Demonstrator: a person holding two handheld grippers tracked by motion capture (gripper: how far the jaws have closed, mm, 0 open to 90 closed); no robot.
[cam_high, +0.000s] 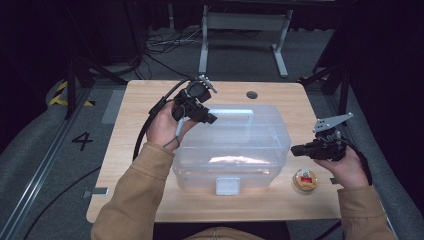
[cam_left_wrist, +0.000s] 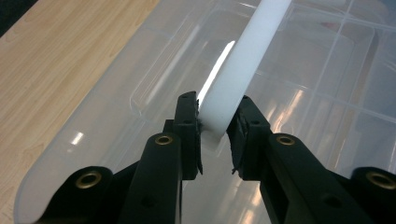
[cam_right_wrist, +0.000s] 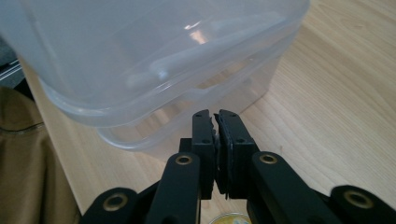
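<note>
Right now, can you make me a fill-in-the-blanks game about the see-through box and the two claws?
1. The left claw is shut on the box's white ____.
2. The clear plastic box sits on a ____ table.
3. The right claw has its jaws ____, with nothing between them.
4. The small round container sits on the table near the person's ____ hand.

Missing words: handle; wooden; shut; right
</note>
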